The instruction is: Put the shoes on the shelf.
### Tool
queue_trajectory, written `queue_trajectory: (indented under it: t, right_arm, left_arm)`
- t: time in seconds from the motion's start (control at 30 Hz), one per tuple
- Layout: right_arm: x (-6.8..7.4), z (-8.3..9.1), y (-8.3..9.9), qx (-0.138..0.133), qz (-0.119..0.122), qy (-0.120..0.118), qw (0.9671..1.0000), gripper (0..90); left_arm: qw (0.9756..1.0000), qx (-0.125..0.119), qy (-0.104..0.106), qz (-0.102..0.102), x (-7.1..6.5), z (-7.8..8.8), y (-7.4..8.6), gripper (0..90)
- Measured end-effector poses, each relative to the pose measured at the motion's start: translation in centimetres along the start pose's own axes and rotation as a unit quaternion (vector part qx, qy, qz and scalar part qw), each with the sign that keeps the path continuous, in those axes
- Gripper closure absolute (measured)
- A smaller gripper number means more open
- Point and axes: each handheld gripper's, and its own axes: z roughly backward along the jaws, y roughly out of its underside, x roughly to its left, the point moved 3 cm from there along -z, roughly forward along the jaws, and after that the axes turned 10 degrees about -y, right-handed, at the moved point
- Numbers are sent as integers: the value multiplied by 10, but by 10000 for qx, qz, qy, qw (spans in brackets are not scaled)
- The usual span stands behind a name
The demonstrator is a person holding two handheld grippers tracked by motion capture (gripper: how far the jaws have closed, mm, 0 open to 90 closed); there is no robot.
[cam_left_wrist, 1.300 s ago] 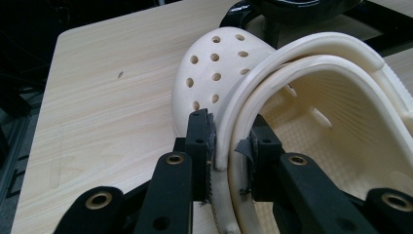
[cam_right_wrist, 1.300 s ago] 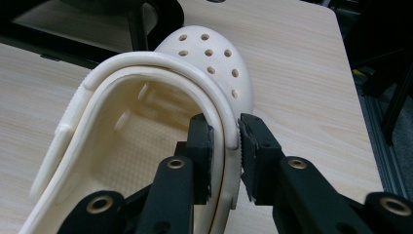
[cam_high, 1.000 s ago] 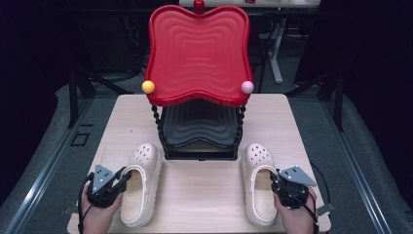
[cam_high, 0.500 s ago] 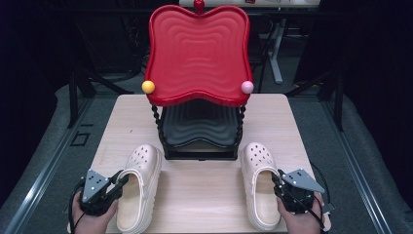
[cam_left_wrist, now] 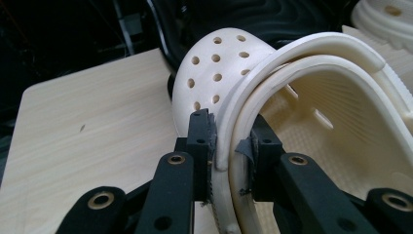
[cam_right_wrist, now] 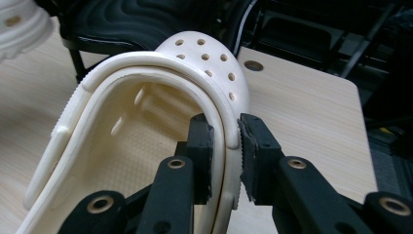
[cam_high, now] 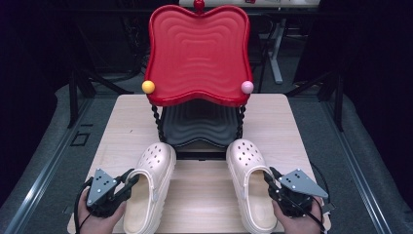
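Jaws of left gripper (cam_high: 127, 179) clench left clog (cam_high: 148, 187); right gripper (cam_high: 269, 176) jaws clench right clog (cam_high: 248, 183).

Colours from my feed: both clogs, left clog (cam_high: 148, 187) and right clog (cam_high: 251, 187), are a creamy off-white, dotted with round holes over the toes. The counter (cam_high: 131, 122) is pale wood grain. Centre top of the frame, the upper tray (cam_high: 197, 53) is glossy red with a rippled wave pattern, with a yellow ball (cam_high: 148, 87) and a pink ball (cam_high: 247, 87) at its lower corners. The lower tray (cam_high: 199, 129) is black, same ripples. My left hand-held gripper (cam_high: 127, 181) and right hand-held gripper (cam_high: 271, 181) are black with grey plates.
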Motion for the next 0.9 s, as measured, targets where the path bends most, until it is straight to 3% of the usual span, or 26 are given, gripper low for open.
queue_trajectory:
  t: [0.27,0.47,0.67,0.9]
  right_arm:
    - [14,-17,-16,-108,87,-240,9996,753]
    - [15,-32,-27,-168,-3,-388,9991,754]
    - [18,-43,-40,-249,-8,-404,9989,753]
    - [19,-59,-52,-245,3,-373,9990,753]
  left_arm:
    - [9997,-153,137,-92,-16,-14,-22,758]
    - [9998,-159,103,-108,-20,-29,-29,758]
    - [9998,-163,62,-94,-22,-40,-38,758]
    - [9996,-164,-7,-241,-28,-54,-49,758]
